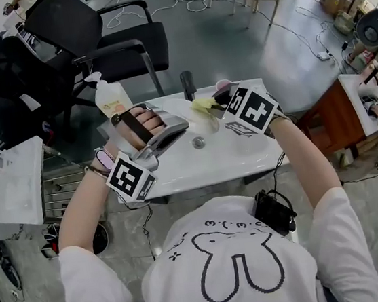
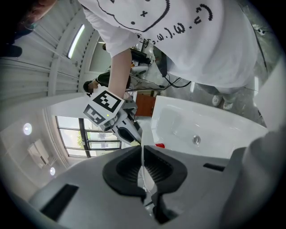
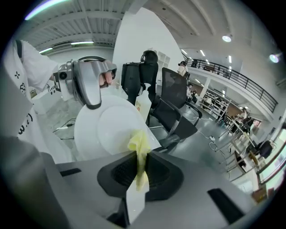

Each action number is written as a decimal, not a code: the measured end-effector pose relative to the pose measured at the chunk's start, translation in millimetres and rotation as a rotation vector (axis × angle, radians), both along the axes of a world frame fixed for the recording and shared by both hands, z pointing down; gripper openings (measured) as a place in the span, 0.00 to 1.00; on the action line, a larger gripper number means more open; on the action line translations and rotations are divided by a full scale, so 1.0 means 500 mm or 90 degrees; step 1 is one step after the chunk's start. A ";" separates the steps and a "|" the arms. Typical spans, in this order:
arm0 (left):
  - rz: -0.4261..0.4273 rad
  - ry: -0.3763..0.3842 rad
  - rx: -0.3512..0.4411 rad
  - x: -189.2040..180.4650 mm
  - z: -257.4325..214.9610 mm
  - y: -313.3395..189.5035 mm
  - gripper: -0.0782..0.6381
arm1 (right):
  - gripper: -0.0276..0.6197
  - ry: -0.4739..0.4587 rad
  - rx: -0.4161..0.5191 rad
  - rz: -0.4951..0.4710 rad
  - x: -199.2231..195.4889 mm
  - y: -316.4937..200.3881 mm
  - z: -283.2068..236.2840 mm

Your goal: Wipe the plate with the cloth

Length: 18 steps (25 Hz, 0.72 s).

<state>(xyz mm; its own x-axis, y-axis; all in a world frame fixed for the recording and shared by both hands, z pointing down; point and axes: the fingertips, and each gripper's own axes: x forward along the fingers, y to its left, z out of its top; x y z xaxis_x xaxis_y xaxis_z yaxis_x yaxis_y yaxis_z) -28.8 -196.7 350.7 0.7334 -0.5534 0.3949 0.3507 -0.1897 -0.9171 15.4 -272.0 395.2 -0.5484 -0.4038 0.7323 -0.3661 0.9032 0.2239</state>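
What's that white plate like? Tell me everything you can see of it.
The plate is round, white and glossy, with a shallow well and a broad rim, probably ceramic. It is held on edge above the table, its rim pinched in the left hand-held gripper. The yellow cloth sits near its lower edge; contact is unclear.

A white short-sleeved T-shirt [image 1: 305, 262] at 6 o'clock in the head view carries a black pixel-line rabbit. The left gripper [image 1: 183, 124] and right gripper [image 1: 214, 103] are silver-grey with black ribbed pads. Each bears 1 black-and-white marker cube [image 1: 131, 178], at 9 and 2 o'clock. A black strap [image 1: 131, 128] crosses the left hand [image 1: 148, 123].
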 end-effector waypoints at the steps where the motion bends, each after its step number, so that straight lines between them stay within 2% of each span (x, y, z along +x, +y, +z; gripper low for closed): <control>1: -0.001 0.000 -0.001 0.000 0.001 0.000 0.14 | 0.12 -0.005 -0.003 0.004 0.003 -0.001 0.001; 5: -0.002 0.001 0.000 -0.001 0.001 0.000 0.14 | 0.12 -0.023 -0.002 0.014 0.009 0.005 -0.024; 12: 0.003 0.006 0.001 0.005 0.005 0.005 0.14 | 0.12 -0.102 0.021 -0.007 -0.023 0.025 -0.102; 18: 0.007 0.006 0.004 0.013 0.002 0.009 0.14 | 0.12 -0.084 0.022 -0.070 -0.077 0.067 -0.114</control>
<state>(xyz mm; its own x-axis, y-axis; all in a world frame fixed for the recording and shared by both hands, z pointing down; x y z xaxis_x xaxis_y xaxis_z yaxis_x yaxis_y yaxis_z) -22.2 -192.1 351.7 0.7431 -0.5483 0.3837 0.3435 -0.1796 -0.9218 -22.8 -238.7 338.0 -0.6815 -0.3595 0.6374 -0.2939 0.9321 0.2115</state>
